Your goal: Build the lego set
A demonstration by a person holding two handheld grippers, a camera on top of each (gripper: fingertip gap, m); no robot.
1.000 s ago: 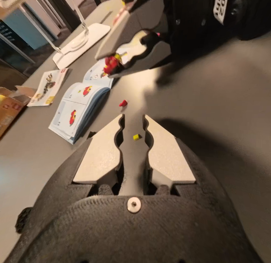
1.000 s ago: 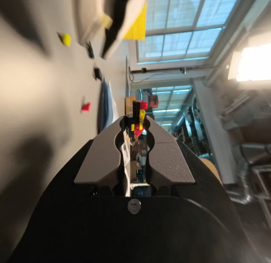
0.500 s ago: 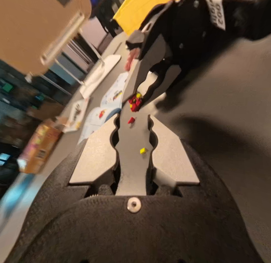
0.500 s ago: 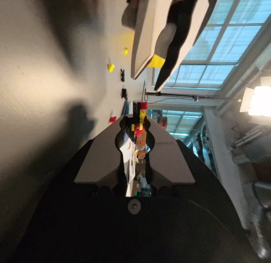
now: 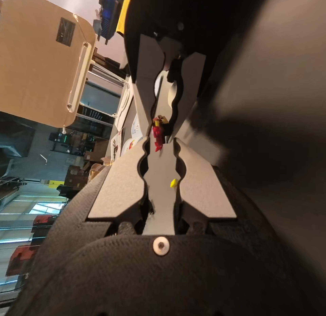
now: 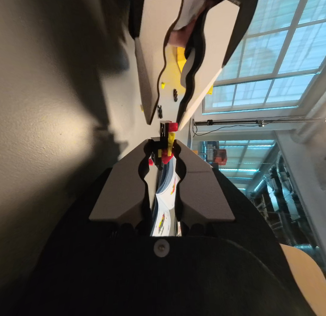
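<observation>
Both grippers have swung in tip to tip since a second ago, and the table now reads as a steep tilted plane in each wrist view. Right gripper (image 6: 161, 145) is clenched on the small lego build (image 6: 165, 145) — black, red and yellow bricks pinched at its lower half, upper end poking out past the tips. Left gripper (image 5: 161, 144) stands released, jaws parted and holding nothing, with the build (image 5: 158, 134) just beyond its tips. In the right view one left fingertip (image 6: 181, 125) sits almost against the red stud; whether it touches I cannot tell. A loose yellow piece (image 5: 173, 183) lies on the table (image 5: 162, 210) between the left jaws, and the instruction booklet (image 6: 167, 198) lies below the right gripper's fingers.

My read — this build is light and rigid but held only by stud friction, so a side squeeze could pop parts off. Best hold looks like the flat black faces, pressing along the stud axis, not across the thin yellow plates
</observation>
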